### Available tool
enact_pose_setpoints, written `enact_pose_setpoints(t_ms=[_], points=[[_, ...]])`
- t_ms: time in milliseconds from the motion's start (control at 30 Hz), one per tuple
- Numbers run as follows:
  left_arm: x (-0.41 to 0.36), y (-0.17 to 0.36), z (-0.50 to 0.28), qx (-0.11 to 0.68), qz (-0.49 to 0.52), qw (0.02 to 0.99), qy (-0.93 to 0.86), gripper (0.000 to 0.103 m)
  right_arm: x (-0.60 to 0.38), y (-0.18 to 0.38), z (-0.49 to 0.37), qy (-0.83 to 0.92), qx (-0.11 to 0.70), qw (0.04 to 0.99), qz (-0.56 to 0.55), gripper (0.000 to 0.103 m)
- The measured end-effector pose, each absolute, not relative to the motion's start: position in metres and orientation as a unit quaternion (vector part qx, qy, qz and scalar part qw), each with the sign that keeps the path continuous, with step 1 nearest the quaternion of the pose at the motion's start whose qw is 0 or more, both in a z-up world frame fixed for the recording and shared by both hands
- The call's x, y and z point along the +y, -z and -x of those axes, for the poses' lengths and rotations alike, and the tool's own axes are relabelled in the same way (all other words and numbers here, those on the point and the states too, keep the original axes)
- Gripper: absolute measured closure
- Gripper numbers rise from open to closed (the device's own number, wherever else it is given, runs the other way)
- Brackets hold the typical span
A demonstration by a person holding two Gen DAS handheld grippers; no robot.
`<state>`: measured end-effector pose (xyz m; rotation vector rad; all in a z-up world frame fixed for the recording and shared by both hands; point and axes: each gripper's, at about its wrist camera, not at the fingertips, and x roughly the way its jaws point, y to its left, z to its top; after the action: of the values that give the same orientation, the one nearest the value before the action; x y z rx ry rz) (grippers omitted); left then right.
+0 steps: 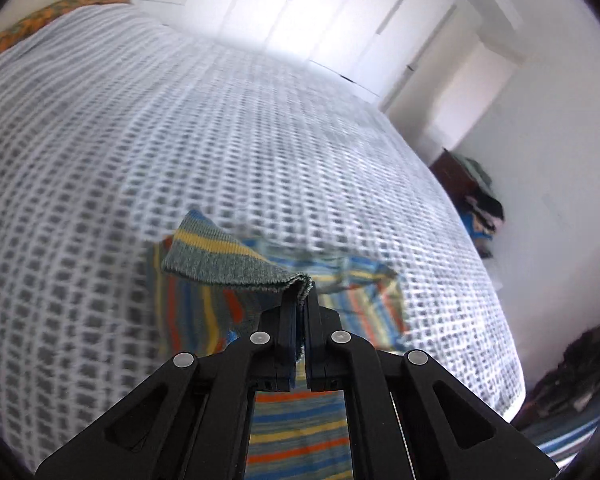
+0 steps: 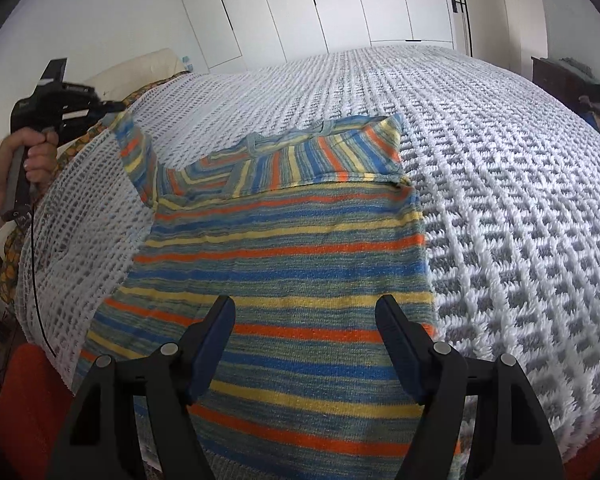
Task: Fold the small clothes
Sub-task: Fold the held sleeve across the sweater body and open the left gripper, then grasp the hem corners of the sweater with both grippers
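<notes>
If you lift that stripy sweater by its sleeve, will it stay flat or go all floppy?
Probably floppy: the stripy sweater is soft knit, and the sleeve pinched in the left tool already bends and droops. It likely won't slip on the bumpy bedspread.

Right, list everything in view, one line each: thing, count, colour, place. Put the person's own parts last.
striped sweater: one; blue, orange, yellow and grey-green stripes; spread flat on the bed, its left sleeve lifted.
bedspread: one; white and grey waffle weave; covers the bed.
patterned cover: one; orange and green; at the bed's far edge, under the bedspread.
wardrobe doors: several; white; along the far wall.
pile of clothes: one; mixed dark and blue; on dark furniture beside the bed.
left tongs: one; black; shut on the sleeve's cuff.
right tongs: one; black; open above the sweater's hem.
hand: one; grips the left tongs' handle.
</notes>
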<state>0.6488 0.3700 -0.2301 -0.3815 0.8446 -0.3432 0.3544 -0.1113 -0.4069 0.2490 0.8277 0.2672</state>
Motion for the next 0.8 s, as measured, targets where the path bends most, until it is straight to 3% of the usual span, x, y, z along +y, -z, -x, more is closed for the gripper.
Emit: enact_pose_setpoints(t_ms=[33, 100, 133, 167, 433, 633, 800], points=[[0.356, 0.234, -0.641, 0.406, 0.181, 0.88, 0.168, 0.102, -0.116, 0.407, -0.354, -0.125, 0.398, 0.9, -0.125, 0.031], [0.295, 0.262, -0.643, 0.437, 0.157, 0.863, 0.2, 0.084, -0.126, 0.408, -0.353, -0.116, 0.396, 0.901, -0.136, 0.031], [0.285, 0.275, -0.643, 0.453, 0.15, 0.855, 0.202, 0.056, -0.131, 0.409, -0.353, -0.111, 0.396, 0.9, -0.142, 0.031], [0.26, 0.307, -0.644, 0.497, 0.134, 0.838, 0.179, 0.047, -0.136, 0.409, -0.352, -0.107, 0.395, 0.9, -0.149, 0.031], [0.315, 0.359, -0.572, 0.499, 0.16, 0.845, 0.105, 0.05, -0.172, 0.415, -0.351, -0.07, 0.383, 0.898, -0.205, 0.028], [0.286, 0.436, -0.456, 0.577, 0.029, 0.807, 0.121, 0.05, -0.163, 0.416, -0.359, -0.099, 0.394, 0.889, -0.21, 0.028], [0.272, 0.439, -0.371, 0.555, -0.017, 0.821, 0.134, 0.043, -0.142, 0.433, -0.365, -0.151, 0.47, 0.851, -0.181, 0.028]])
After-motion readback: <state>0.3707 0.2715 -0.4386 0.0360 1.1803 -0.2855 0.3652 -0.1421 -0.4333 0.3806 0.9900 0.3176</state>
